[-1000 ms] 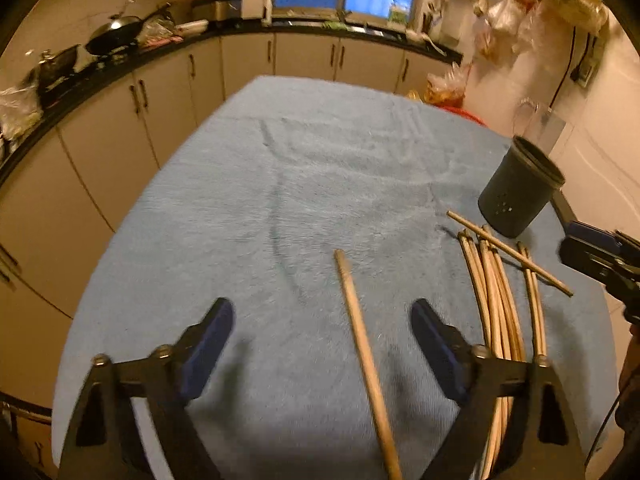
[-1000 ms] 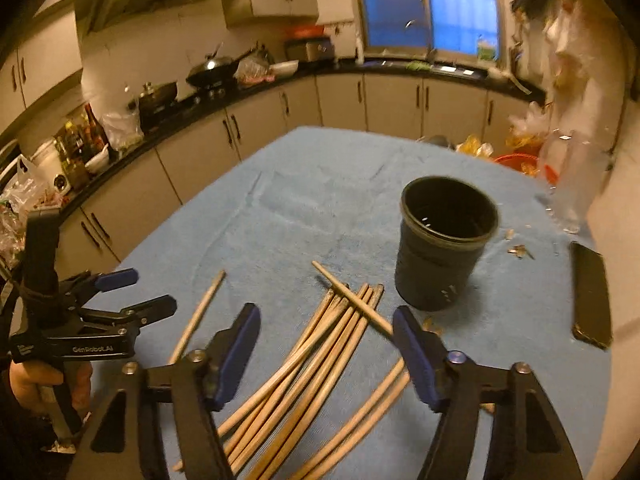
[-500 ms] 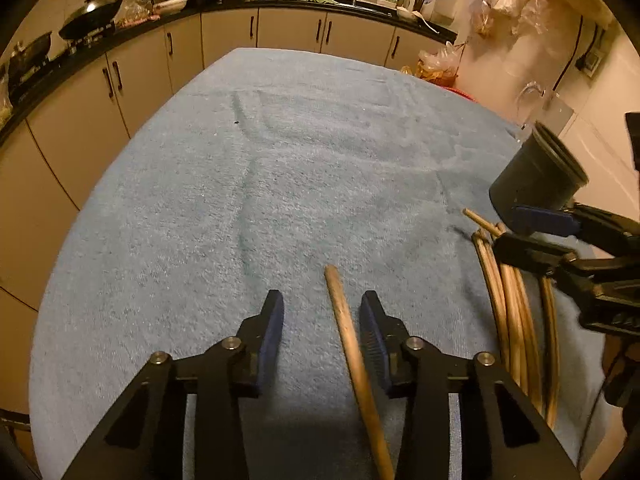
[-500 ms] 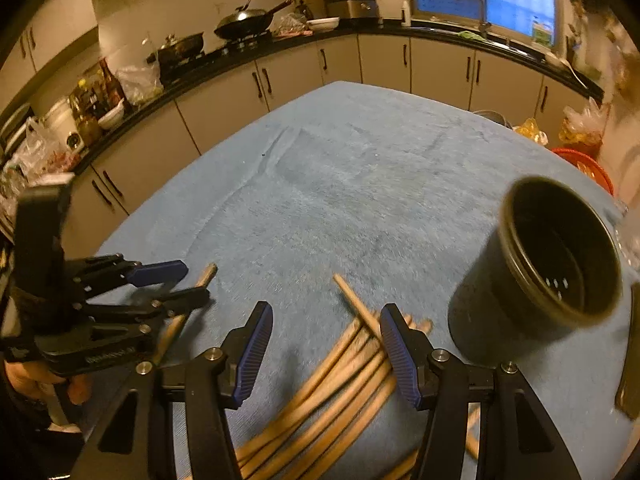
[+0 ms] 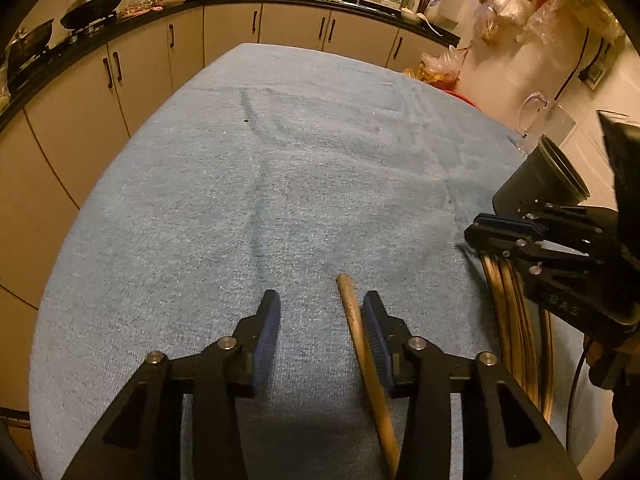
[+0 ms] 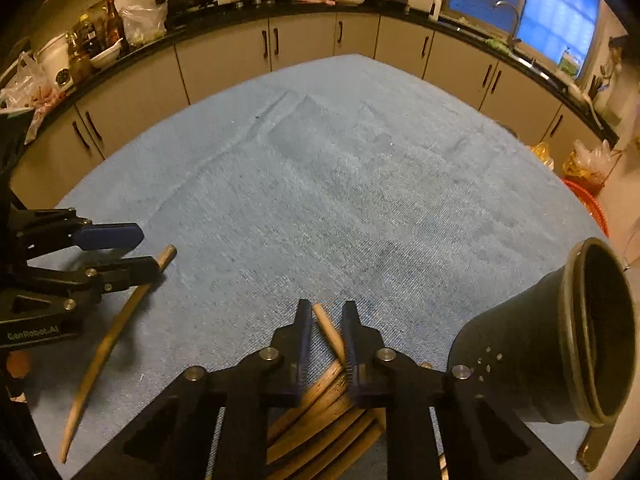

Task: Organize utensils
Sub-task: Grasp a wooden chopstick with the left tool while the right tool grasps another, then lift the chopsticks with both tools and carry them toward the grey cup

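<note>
The right gripper [image 6: 325,334] is closing on the top chopstick [image 6: 329,330] of the pile; the stick sits between the two blue pads, its tip poking just past them, but a sliver of gap on the left side leaves it unclear whether both pads already press on it. It lies crosswise over the other chopsticks [image 6: 320,404], which probably is why it was chosen: it can be lifted without dragging its neighbours. The left gripper [image 5: 320,320] stands with its fingers apart and opening, a single chopstick [image 5: 362,344] lying against the inner face of the right-hand finger and well clear of the other, so nothing is clamped there; the tool straddles the stick, likely lining up for a fresh bite.

Outward from the fingers, both sticks lie on the blue towel [image 6: 360,184] near its near edge. The black cup [image 6: 560,344] stands near the towel's right edge, just beside the pile, a sensible spot since the sticks most likely go into it.

The pile's lower half is hidden under the right gripper's frame. The single stick's near end runs out of the left wrist view. The cup's inside is dark; its contents cannot be made out. Only a trace of one hand shows.
</note>
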`<act>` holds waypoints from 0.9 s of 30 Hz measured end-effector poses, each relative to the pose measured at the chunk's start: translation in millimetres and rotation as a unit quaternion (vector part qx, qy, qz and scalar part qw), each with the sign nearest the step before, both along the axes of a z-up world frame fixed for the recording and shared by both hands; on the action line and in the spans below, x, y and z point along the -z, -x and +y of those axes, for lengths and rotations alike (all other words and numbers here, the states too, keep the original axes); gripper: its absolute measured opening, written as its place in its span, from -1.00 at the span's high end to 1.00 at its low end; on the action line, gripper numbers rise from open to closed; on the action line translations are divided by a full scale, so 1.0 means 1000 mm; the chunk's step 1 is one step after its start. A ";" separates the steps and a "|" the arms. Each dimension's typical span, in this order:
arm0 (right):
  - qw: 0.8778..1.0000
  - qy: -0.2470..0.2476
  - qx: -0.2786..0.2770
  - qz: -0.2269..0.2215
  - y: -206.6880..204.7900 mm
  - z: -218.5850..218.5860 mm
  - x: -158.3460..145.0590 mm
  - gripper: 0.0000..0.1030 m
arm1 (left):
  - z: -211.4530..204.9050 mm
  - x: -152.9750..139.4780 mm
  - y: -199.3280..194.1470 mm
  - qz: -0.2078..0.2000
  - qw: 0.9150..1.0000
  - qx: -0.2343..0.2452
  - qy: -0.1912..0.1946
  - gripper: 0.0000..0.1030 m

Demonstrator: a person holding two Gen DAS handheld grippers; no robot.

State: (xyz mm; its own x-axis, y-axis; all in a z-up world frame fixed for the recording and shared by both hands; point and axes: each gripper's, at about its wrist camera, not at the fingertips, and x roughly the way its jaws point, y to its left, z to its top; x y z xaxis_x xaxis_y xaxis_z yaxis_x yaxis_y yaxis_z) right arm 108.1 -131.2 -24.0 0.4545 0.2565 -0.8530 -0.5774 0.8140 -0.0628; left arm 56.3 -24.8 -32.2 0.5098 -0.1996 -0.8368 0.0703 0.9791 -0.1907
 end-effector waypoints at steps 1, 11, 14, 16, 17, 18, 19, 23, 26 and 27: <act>1.000 -0.009 0.002 -0.008 0.003 -0.002 -0.005 0.77 | -0.001 0.001 -0.001 0.001 1.000 0.002 0.001 -0.05; 0.993 -0.094 0.034 -0.068 0.059 -0.039 -0.078 0.83 | -0.026 0.000 -0.023 0.020 0.995 0.011 -0.097 0.19; 0.988 -0.124 0.049 -0.084 0.079 -0.056 -0.102 0.83 | -0.026 -0.001 -0.031 0.022 0.994 0.008 -0.104 0.76; 0.984 -0.138 0.060 -0.095 0.090 -0.068 -0.118 0.83 | -0.024 -0.001 -0.035 0.027 0.995 0.005 -0.095 0.80; 0.983 -0.142 0.065 -0.100 0.095 -0.074 -0.125 0.83 | -0.021 -0.002 -0.036 0.029 0.997 0.004 -0.072 0.83; 0.981 -0.148 0.069 -0.105 0.102 -0.081 -0.134 0.83 | -0.017 -0.003 -0.037 0.032 0.998 0.001 -0.057 0.86; 0.980 -0.151 0.072 -0.109 0.105 -0.084 -0.138 0.83 | -0.013 -0.005 -0.036 0.033 0.999 -0.004 -0.036 0.86; 0.974 -0.167 0.084 -0.131 0.125 -0.100 -0.162 0.84 | -0.008 -0.031 -0.025 0.002 1.000 -0.006 -0.005 0.86; 0.970 -0.176 0.090 -0.143 0.133 -0.106 -0.175 0.85 | -0.008 -0.053 -0.015 -0.019 1.000 0.004 0.014 0.86; 0.968 -0.179 0.093 -0.147 0.135 -0.109 -0.179 0.85 | -0.008 -0.059 -0.011 -0.025 0.999 0.006 0.020 0.86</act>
State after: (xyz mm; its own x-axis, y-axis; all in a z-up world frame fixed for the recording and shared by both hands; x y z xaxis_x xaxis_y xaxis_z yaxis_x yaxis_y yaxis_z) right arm -27.0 -239.9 155.2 0.7305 0.4019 -0.5522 -0.4187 0.9023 0.1029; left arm 67.3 -32.4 27.0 0.5487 -0.2380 -0.8015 0.0924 0.9700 -0.2248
